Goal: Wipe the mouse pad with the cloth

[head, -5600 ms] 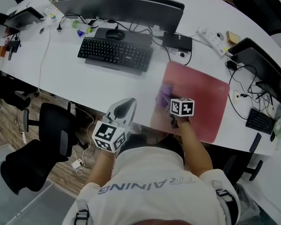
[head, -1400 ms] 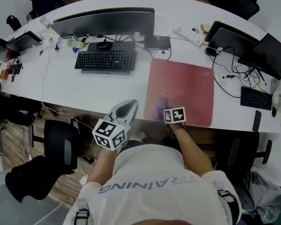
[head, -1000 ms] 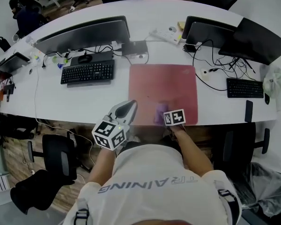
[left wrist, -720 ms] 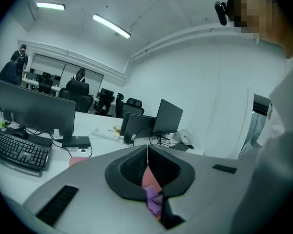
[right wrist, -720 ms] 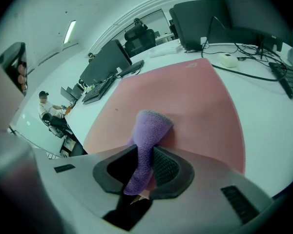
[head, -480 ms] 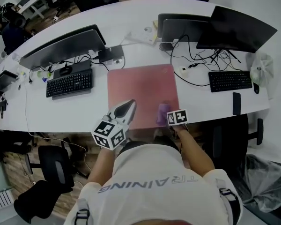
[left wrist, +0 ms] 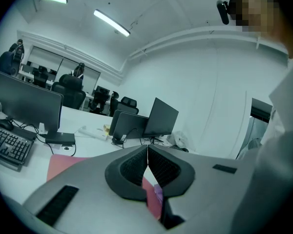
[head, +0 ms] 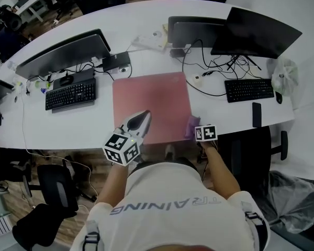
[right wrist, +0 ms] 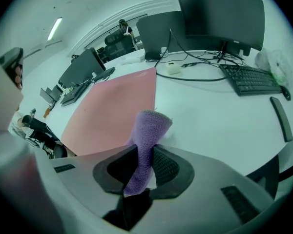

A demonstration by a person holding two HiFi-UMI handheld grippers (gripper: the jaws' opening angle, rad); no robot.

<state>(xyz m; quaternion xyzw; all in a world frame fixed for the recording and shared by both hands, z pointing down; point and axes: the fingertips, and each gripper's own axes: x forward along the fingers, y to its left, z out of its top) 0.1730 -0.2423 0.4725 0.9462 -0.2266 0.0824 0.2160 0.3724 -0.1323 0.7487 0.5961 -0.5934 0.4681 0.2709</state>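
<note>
A large pink mouse pad (head: 150,104) lies on the white desk (head: 94,122) and also shows in the right gripper view (right wrist: 112,106). My right gripper (right wrist: 145,150) is shut on a purple cloth (right wrist: 145,140), which sticks up between its jaws. In the head view the cloth (head: 192,124) sits at the pad's near right corner, just ahead of the right gripper (head: 200,129). My left gripper (head: 137,122) hovers over the pad's near edge, jaws closed with nothing between them (left wrist: 147,165).
A black keyboard (head: 70,93) and monitor (head: 63,51) stand left of the pad. Two dark monitors (head: 254,30), cables and a second keyboard (head: 249,89) lie to the right. A black phone (head: 256,114) rests near the desk's front edge. Office chairs (head: 47,192) stand behind me.
The right gripper has carried the cloth rightward along the pad's near edge to its right corner. The head view has shifted right. The left gripper stays shut and held in place.
</note>
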